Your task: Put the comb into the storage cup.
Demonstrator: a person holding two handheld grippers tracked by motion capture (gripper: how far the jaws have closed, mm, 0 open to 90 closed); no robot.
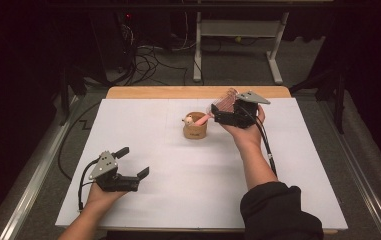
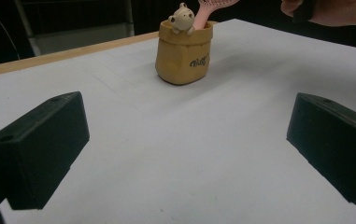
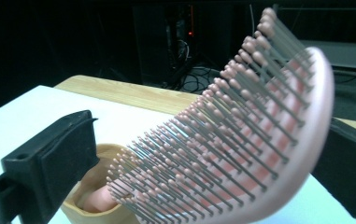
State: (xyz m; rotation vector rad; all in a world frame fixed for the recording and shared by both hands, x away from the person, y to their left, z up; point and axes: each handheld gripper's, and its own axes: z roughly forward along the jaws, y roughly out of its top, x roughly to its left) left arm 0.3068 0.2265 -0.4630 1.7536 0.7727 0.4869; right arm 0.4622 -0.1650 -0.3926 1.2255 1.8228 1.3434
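Observation:
A pink hairbrush (image 1: 224,103) leans out of a small tan cup (image 1: 195,129) at mid-table, its handle down inside. A little bear figure (image 2: 181,17) peeks over the cup's rim. My right gripper (image 1: 222,113) is raised just right of the cup. In the right gripper view the brush head (image 3: 241,140) sits between the wide-spread jaws, bristles toward the left jaw and its back against the right one. My left gripper (image 1: 133,162) rests low at the front left, open with nothing in it, facing the cup (image 2: 183,53).
A white sheet (image 1: 188,195) covers the table, with a wooden edge (image 1: 178,92) along the far side. Cables and desk legs (image 1: 276,50) stand on the floor beyond. A dark sleeve (image 1: 278,212) lies over the front right.

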